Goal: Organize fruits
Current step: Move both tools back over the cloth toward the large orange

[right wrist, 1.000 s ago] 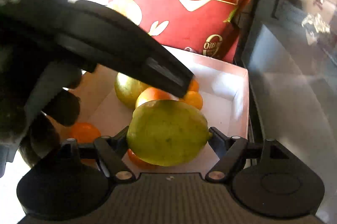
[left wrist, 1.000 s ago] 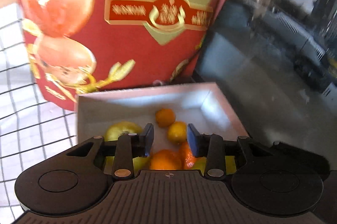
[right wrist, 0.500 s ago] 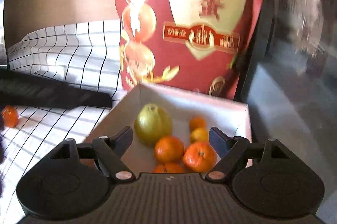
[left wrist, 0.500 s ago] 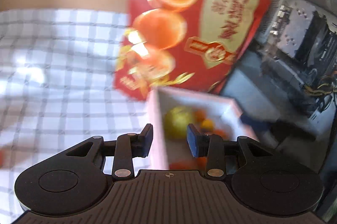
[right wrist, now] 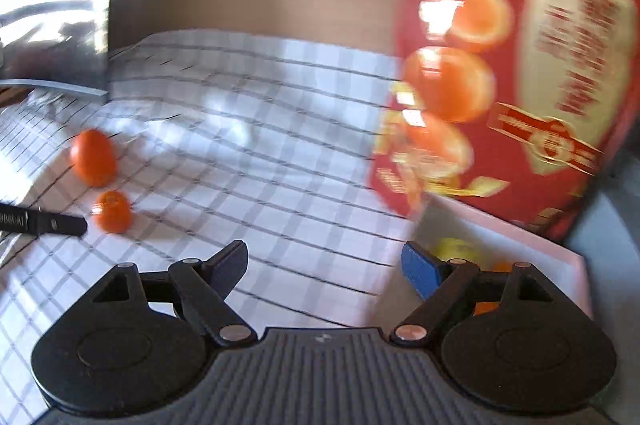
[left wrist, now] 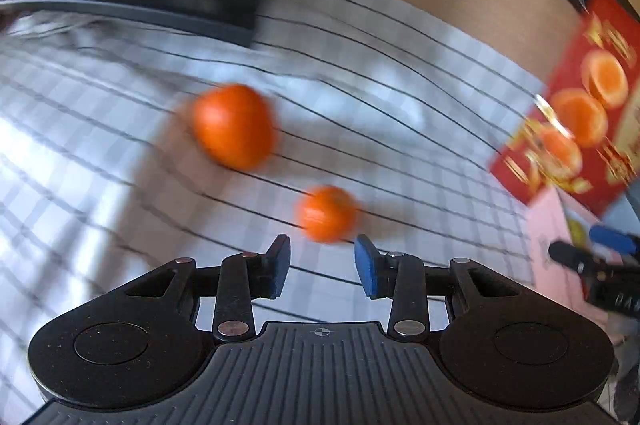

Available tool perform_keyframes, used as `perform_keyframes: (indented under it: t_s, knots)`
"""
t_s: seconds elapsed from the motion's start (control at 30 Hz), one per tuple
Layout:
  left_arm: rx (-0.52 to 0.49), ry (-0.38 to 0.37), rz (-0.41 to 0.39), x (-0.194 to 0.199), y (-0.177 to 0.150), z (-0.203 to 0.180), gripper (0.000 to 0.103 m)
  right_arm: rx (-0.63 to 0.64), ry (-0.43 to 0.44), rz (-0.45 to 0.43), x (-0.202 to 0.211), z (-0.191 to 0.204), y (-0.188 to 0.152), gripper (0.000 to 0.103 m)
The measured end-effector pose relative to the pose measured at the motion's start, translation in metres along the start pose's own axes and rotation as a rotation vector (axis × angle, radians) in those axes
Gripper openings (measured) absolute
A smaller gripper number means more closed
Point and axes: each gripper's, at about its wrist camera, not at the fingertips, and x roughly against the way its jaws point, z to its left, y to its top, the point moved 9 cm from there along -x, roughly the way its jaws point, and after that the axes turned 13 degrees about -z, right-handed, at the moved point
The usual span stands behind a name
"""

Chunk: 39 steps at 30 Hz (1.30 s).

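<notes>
Bright sunlight patches the checked cloth [left wrist: 380, 97]; motion blur smears both oranges [left wrist: 234, 125] and the red box [right wrist: 520, 85]; fisheye edges bow.

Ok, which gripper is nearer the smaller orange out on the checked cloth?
Left. The left gripper is open right in front of the smaller orange. The right gripper, also open, sits beside the white box, well off from it.

orange mandarins [left wrist: 234, 126], checked white cloth [left wrist: 400, 77], red box [right wrist: 520, 85]
</notes>
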Motion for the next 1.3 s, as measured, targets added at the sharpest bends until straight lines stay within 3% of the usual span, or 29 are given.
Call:
perform_keyframes:
  t_s: [0.17, 0.33, 0.5, 0.63, 0.8, 0.9, 0.97, 1.2, 1.3]
  knots:
    - [0.041, 0.047, -0.055, 0.023, 0.018, 0.057, 0.039, 0.064, 0.112, 0.029, -0.022, 0.072, 0.013, 0.085]
    - [0.1, 0.058, -0.03, 0.035, 0.012, 0.103, 0.039, 0.088, 0.265, 0.082, -0.058, 0.16, 0.034, 0.085]
    - [0.116, 0.039, -0.011, 0.038, 0.001, 0.127, 0.039, 0.168, 0.348, 0.063, -0.111, 0.246, 0.054, 0.085]
    - [0.125, 0.01, -0.011, 0.045, -0.005, 0.136, 0.039, 0.284, 0.336, 0.102, -0.155, 0.286, 0.044, 0.085]
    - [0.119, 0.022, -0.01, 0.039, 0.0, 0.145, 0.039, 0.253, 0.304, 0.19, -0.162, 0.278, 0.028, 0.084]
    - [0.088, 0.001, -0.016, 0.025, 0.017, 0.136, 0.039, 0.243, 0.255, 0.18, -0.152, 0.253, 0.018, 0.08]
    - [0.046, -0.032, -0.023, 0.012, 0.03, 0.123, 0.039, 0.238, 0.215, 0.193, -0.149, 0.236, 0.013, 0.073]
    - [-0.031, -0.121, -0.069, -0.051, 0.086, 0.081, 0.039, 0.085, 0.186, 0.242, -0.119, 0.179, -0.007, 0.069]
    - [-0.026, -0.108, -0.079, -0.078, 0.099, 0.074, 0.039, 0.114, 0.161, 0.224, -0.099, 0.164, -0.015, 0.069]
